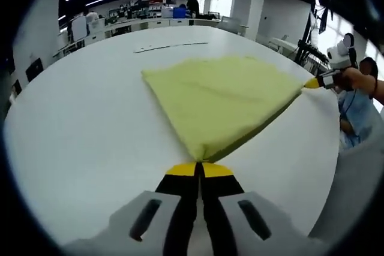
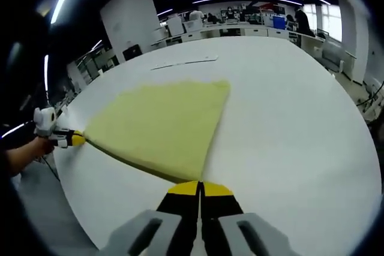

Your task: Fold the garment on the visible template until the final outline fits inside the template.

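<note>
Near the table edge we have left gripper and right gripper each clamped on a garment corner, holding the fold edge taut.

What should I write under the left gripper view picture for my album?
Two claws, left and right, pinch corners of a yellow cloth on a white table.

left gripper: two black jaws tipped in yellow, rising from pale grey moulded housings with dark slanted slots
right gripper: same build, yellow tips over black jaws, grey slotted shells below
right gripper from the left gripper view: yellow tip, black section, white body
person: light blue garment, dark band at the wrist
</note>
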A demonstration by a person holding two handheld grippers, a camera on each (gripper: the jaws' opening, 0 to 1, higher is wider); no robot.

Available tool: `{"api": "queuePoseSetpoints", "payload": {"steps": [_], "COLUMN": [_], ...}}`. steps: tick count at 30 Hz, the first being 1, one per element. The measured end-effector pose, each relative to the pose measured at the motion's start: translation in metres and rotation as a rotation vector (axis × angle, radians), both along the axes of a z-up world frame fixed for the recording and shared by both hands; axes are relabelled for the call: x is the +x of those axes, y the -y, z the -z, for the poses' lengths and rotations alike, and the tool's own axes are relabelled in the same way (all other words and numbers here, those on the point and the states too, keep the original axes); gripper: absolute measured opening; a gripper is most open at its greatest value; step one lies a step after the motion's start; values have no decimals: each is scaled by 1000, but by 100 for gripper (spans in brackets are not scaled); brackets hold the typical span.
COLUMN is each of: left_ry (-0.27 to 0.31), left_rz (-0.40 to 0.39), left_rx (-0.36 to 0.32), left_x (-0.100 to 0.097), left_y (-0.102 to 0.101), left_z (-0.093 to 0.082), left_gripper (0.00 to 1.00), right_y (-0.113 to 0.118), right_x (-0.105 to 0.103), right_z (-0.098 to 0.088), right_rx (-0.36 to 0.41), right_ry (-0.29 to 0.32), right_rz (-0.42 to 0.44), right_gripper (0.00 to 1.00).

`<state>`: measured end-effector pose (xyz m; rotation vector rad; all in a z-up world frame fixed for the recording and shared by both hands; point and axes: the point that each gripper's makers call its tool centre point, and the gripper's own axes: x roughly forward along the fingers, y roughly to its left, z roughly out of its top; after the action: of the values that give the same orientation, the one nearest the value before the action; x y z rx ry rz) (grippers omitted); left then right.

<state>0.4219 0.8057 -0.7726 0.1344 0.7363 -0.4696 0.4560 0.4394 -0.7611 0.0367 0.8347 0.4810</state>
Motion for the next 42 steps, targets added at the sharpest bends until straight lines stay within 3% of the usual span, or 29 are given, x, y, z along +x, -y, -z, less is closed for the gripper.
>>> {"api": "queuePoseSetpoints", "payload": {"steps": [5, 10, 17, 25, 29, 35, 42], "left_ry": [26, -2, -12, -11, 23, 75, 73], "left_rz": [13, 25, -25, -31, 38, 176, 186], "left_rx": [-6, -14, -73, -67, 3, 168, 185], "left_x": [4, 0, 3, 5, 4, 0, -7], "left_y": [-1, 2, 5, 5, 5, 2, 4], "left_z": [-8, -5, -5, -1, -5, -8, -5], "left_gripper": [0, 0, 6, 0, 0, 0, 0], "right_y": [2, 2, 2, 2, 3, 3, 4], "right_x": [1, 1, 0, 0, -1, -2, -7], "right_z": [1, 2, 4, 5, 5, 5, 4], "right_rx": [-3, 4, 0, 0, 0, -17, -25], "right_ry": [-3, -9, -20, -23, -24, -23, -20], "right_rz": [-2, 5, 8, 9, 8, -2, -10], "right_gripper": [0, 0, 0, 0, 0, 0, 0]}}
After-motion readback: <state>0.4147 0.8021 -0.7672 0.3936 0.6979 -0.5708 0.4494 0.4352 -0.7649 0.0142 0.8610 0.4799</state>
